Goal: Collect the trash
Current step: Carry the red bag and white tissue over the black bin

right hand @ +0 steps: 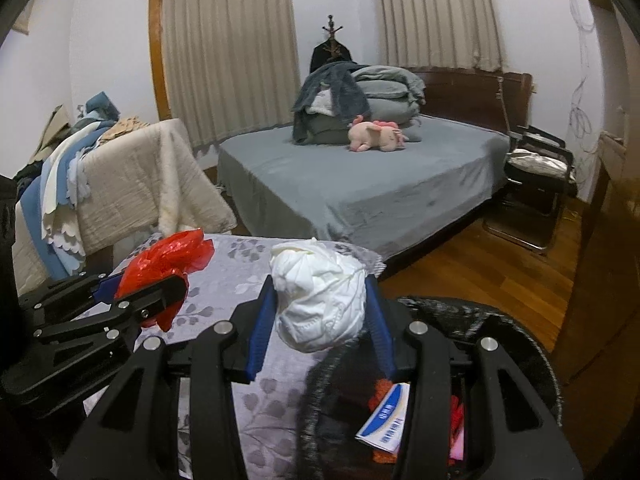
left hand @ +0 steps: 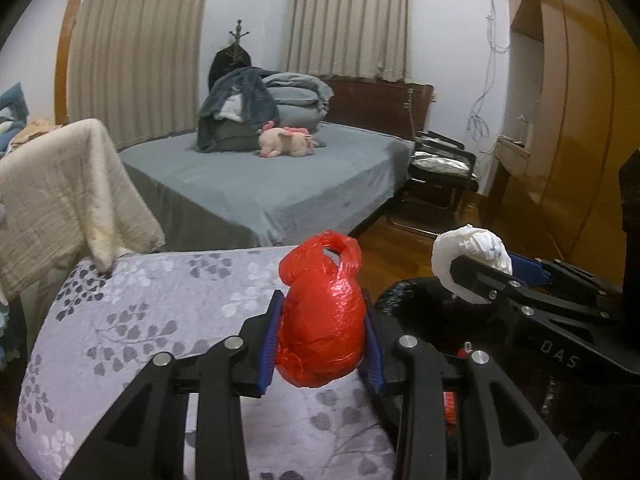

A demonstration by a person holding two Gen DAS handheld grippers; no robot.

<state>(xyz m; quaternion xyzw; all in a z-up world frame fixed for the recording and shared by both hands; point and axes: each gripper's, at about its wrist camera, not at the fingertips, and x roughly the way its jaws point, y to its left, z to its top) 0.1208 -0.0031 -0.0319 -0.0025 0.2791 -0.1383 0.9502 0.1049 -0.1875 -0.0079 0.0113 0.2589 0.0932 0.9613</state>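
- While the left tongs [left hand: 322,340] sit at the bottom centre of the left wrist view, their blue pads [left hand: 267,350] press both sides of a red plastic bag [left hand: 322,320], knotted into a bundle with its handles sticking up.
- That bundle hangs above the right edge of the bench [left hand: 160,320], which is covered in a pale cloth printed with grey leaves.
- Over in the right wrist view, the right tongs [right hand: 322,316] are clamped on a crumpled white wad [right hand: 320,300] at the frame's centre, blue pads [right hand: 260,328] touching each flank.
- Directly below and to the right of the wad, the dark rim of a trash bin [right hand: 500,320] curves across the lower right; a blue-and-white packet [right hand: 386,420] and red scraps lie inside it.
- From the left wrist view, the same white wad appears at middle right, held over the bin's black rim.
- From the right wrist view, the red bag shows at middle left, gripped over the bench.
- Beyond the bench, a beige blanket [left hand: 68,188] drapes over furniture at the left.
- Farther back, a bed [left hand: 280,176] with a grey sheet fills the centre, carrying a pink plush toy [left hand: 286,142] in front of a pile of folded bedding [left hand: 264,108].
- At the right of the bed stands a black chair [left hand: 440,168] on the wooden floor [left hand: 400,256].
- Along the far wall, beige curtains [left hand: 136,52] hang closed.
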